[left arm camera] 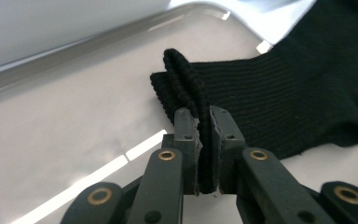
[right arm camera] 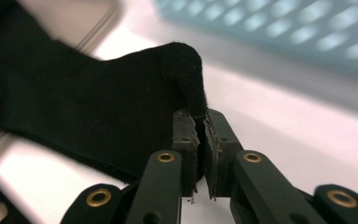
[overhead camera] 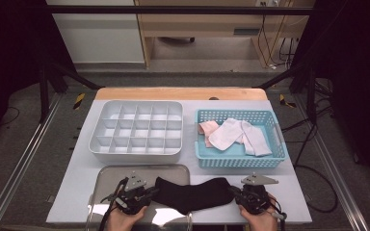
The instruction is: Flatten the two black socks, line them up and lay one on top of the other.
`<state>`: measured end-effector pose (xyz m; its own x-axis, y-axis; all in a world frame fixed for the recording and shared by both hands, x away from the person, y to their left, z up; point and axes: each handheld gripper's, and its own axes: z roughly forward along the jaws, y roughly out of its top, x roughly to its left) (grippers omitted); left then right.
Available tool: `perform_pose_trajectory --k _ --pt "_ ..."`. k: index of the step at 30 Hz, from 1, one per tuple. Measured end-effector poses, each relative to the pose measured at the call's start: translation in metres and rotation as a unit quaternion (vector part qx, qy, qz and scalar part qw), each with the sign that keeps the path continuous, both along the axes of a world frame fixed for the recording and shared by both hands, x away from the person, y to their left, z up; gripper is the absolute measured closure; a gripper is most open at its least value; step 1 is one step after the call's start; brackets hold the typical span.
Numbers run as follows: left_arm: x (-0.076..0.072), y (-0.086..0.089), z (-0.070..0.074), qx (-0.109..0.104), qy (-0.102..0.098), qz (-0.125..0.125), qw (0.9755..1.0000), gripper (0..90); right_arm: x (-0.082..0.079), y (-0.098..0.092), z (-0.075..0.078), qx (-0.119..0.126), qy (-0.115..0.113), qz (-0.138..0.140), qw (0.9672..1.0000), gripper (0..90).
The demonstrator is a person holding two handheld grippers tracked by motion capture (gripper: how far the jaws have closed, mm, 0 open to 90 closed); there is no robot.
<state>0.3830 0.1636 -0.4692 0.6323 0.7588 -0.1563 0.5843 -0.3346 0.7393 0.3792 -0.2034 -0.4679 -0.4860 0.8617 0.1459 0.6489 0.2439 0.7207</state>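
Pinching a black sock point(overhead camera: 188, 193) at both ends: my left gripper point(overhead camera: 147, 193) clamps its cuff over the tray point(overhead camera: 107, 174), my right gripper point(overhead camera: 237, 194) its toe above the surface point(overhead camera: 289, 185). Just beyond stand a divided box point(overhead camera: 96, 144) and a blue basket point(overhead camera: 241, 162) of socks point(overhead camera: 231, 134).

A grey carpeted floor point(overhead camera: 38, 144) surrounds the white-topped table point(overhead camera: 289, 185). At twelve o'clock stands a wooden desk point(overhead camera: 212, 24), cables point(overhead camera: 274, 48) hanging at one o'clock. Black frame rails point(overhead camera: 173, 9) cross overhead.
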Motion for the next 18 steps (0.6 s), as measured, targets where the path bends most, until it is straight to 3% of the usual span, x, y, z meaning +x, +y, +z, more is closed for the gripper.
perform_pose_trajectory --k 1,5,6,10,11,13,15,16,18 --pt "0.000 -0.003 0.000 0.004 -0.005 0.001 1.0000 81.8 0.009 -0.003 0.000 -0.009 -0.014 -0.008 0.9998 83.4" --pt "0.001 -0.008 -0.003 0.028 -0.018 0.001 0.9994 81.0 0.014 0.000 -0.007 -0.022 -0.009 -0.008 0.9997 76.9" --pt "0.001 -0.007 -0.003 0.023 -0.020 0.002 0.9995 80.3 0.014 0.001 -0.007 -0.026 -0.017 -0.007 0.9995 73.4" --pt "0.002 -0.004 -0.004 0.018 -0.020 0.003 0.9996 72.2 0.006 0.005 0.008 -0.003 -0.072 0.002 0.9974 68.4" --pt "0.003 -0.004 -0.004 0.017 -0.021 0.002 0.9996 70.1 0.000 0.013 0.015 0.020 -0.081 0.021 0.9963 69.7" --pt "0.003 -0.004 -0.004 0.016 -0.020 0.001 0.9997 69.3 -0.002 0.019 0.017 0.030 -0.083 0.035 0.9955 70.7" --pt "0.004 -0.005 -0.005 0.016 -0.020 0.002 0.9997 68.3 -0.006 0.044 0.018 0.064 -0.073 0.086 0.9916 76.1" --pt "0.004 -0.005 -0.005 0.017 -0.017 0.000 0.9997 68.3 -0.006 0.044 0.018 0.064 -0.073 0.086 0.9916 76.1" --pt "0.004 -0.006 -0.006 0.016 -0.015 0.002 0.9998 72.4 -0.009 0.063 0.015 0.075 -0.060 0.123 0.9878 80.1"
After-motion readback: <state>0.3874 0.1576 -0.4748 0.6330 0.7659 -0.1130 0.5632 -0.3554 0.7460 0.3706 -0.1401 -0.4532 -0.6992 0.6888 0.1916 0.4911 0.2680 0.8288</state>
